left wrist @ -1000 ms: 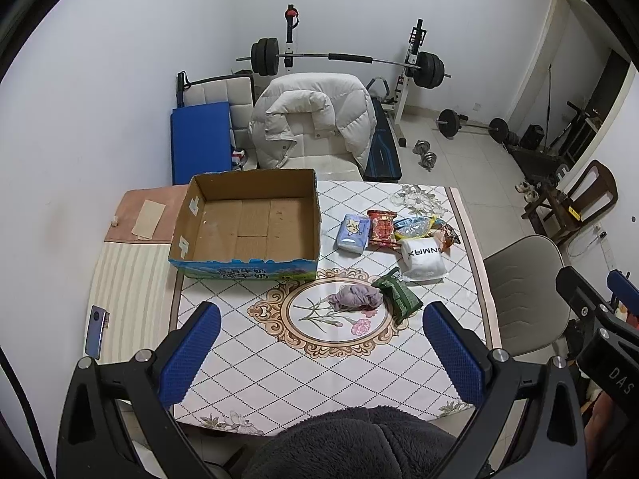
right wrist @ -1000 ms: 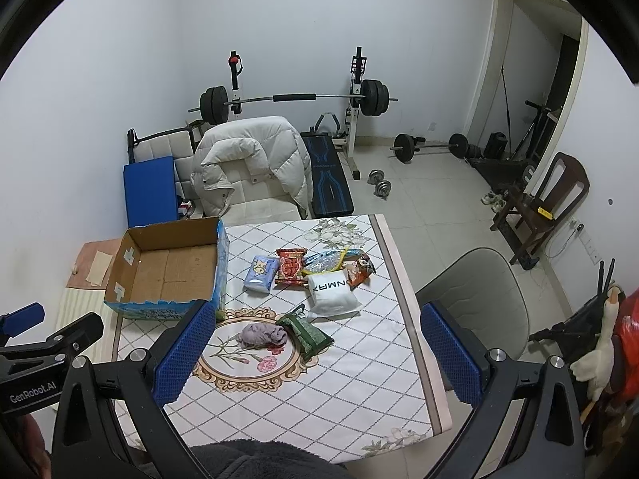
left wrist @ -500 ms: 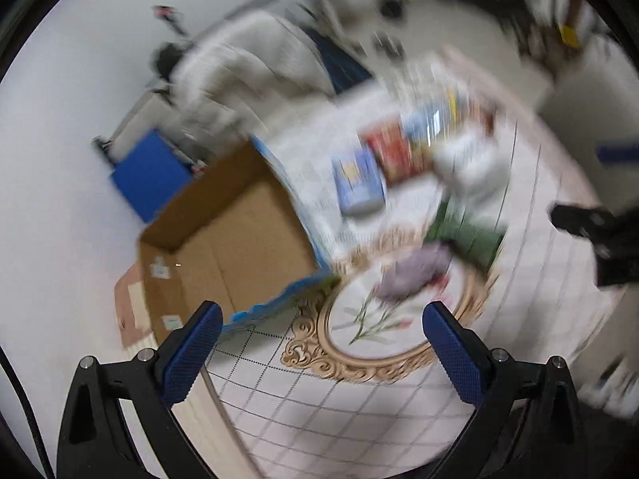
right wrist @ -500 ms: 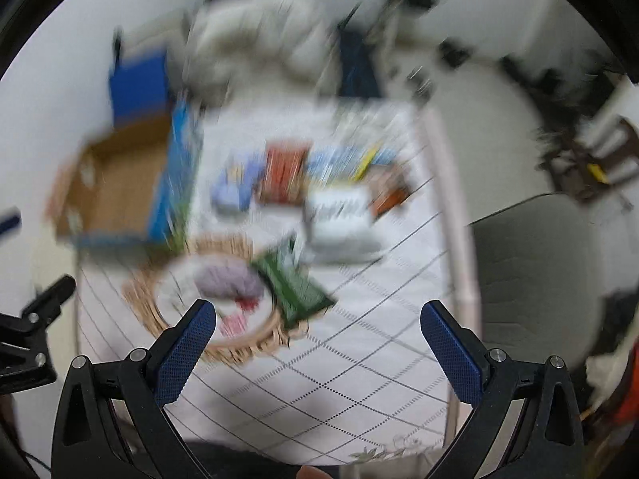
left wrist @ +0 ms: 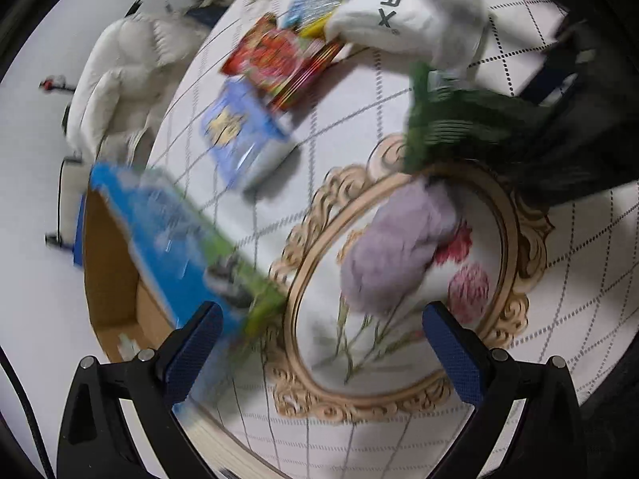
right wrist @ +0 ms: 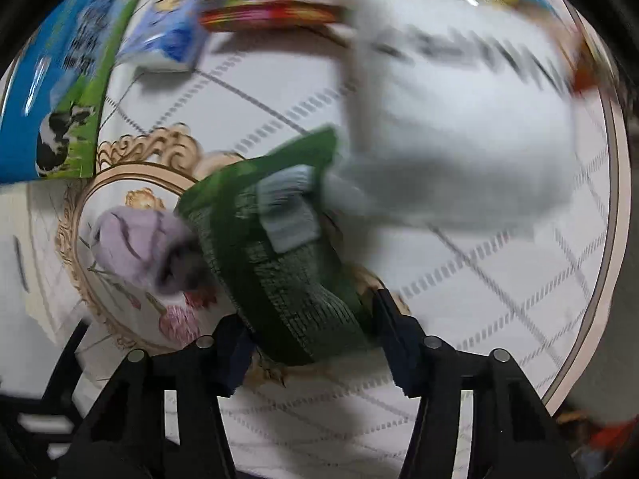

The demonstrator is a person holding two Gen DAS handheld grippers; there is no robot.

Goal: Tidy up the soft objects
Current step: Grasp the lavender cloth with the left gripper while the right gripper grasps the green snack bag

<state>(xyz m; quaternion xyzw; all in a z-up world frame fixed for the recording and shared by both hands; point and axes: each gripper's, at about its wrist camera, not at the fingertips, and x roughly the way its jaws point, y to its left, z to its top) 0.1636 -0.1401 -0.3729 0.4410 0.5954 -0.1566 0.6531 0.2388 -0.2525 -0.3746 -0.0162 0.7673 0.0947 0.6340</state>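
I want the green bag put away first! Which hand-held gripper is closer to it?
Right. The right hand-held gripper has the green bag between its fingers; the left hand-held gripper hangs open over the purple cloth beside it.

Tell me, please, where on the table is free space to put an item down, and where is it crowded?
Free: the bare tablecloth right of the green packet, below the white bundle. Crowded: the purple cloth, green packet, white bundle, red packet and blue pack lie close together beside the cardboard box.

White pouch (left wrist: 403, 12) reads "MRX", partly hidden
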